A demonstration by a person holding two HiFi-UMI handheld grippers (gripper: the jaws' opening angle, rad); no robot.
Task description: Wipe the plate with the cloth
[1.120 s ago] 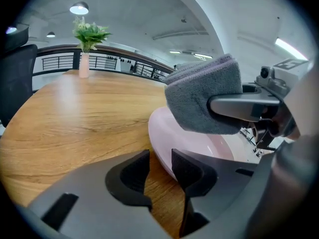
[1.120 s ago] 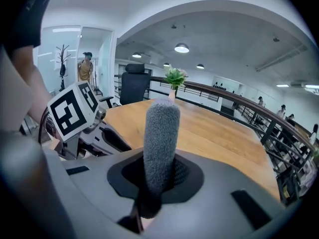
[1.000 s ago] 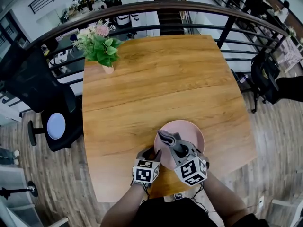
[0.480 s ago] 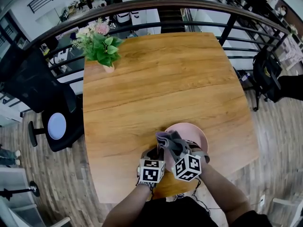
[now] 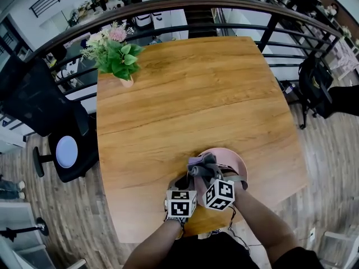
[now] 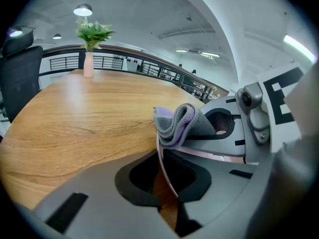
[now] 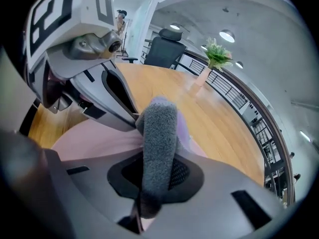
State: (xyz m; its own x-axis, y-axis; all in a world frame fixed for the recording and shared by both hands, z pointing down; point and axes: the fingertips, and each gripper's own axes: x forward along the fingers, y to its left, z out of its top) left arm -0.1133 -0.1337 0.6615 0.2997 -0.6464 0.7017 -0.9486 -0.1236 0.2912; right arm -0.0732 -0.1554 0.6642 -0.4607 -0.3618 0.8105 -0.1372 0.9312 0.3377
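Observation:
A pink plate (image 5: 234,160) lies near the front edge of the wooden table (image 5: 179,94). My left gripper (image 5: 188,182) is at the plate's left rim. Its jaws have just been closing, and the thin pink rim (image 6: 160,158) runs between them and is pinched. My right gripper (image 5: 208,175) is shut on a folded grey cloth (image 5: 201,166), held low over the left part of the plate. In the right gripper view the cloth (image 7: 158,133) stands up between the jaws with the plate (image 7: 94,138) just beneath. The left gripper view shows the cloth (image 6: 177,126) bunched just above the rim.
A vase of flowers (image 5: 116,55) stands at the table's far left corner. A dark railing (image 5: 168,7) curves behind the table and a black office chair (image 5: 50,122) sits to its left. The table's front edge is just below the grippers.
The right gripper has come down with the cloth toward the plate and rolled. The left gripper has stayed at the plate's left rim and its jaws have closed on it.

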